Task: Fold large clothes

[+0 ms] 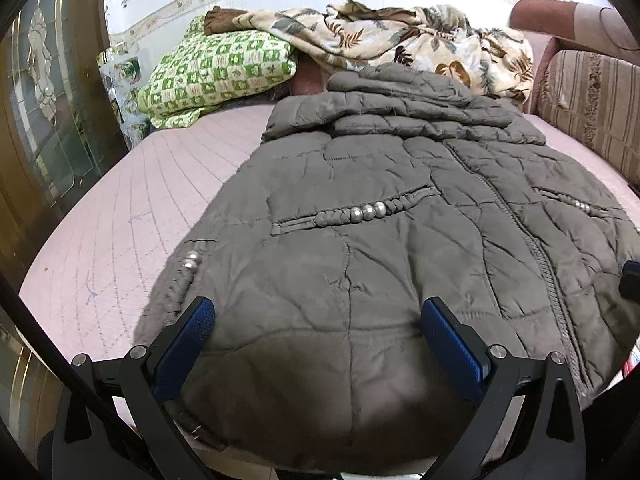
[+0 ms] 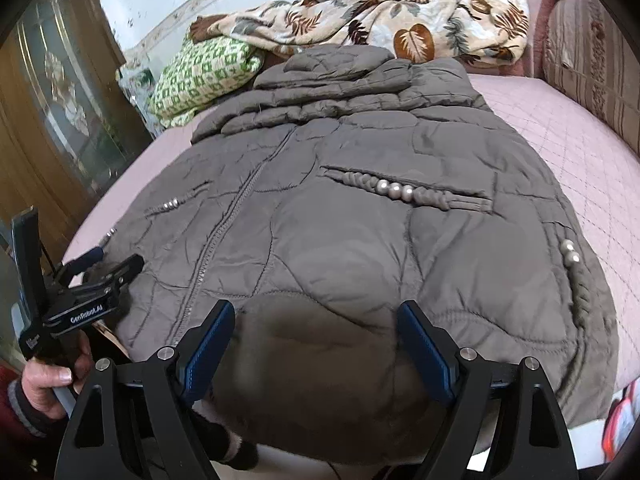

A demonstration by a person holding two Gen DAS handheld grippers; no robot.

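Hovering over the near hem, left gripper (image 1: 318, 344): blue-padded jaws spread wide, nothing between them; right gripper (image 2: 316, 346): likewise wide apart and empty, poised above the same hem further along; neither visibly pinching fabric. Quilted grey-brown coat (image 1: 380, 240): laid front-up on the pink quilted mattress (image 1: 132, 220), zip (image 1: 532, 240) closed, hem toward the grippers, sleeves apparently folded across the chest at the far end; pearl-trimmed pockets (image 1: 360, 212) on both sides. Beyond: green checked blanket (image 1: 216, 68) and leaf-print blanket (image 1: 400, 40) touching the coat's far end; striped sofa cushion (image 1: 592, 92) beside the mattress. Risks, judged: padded fabric is thick and slippery, so a shallow pinch could catch only the top layer or slip free; uneven lifting by the two sides would skew the fold; folded sleeves could slide out; the collar end could snag the blankets.
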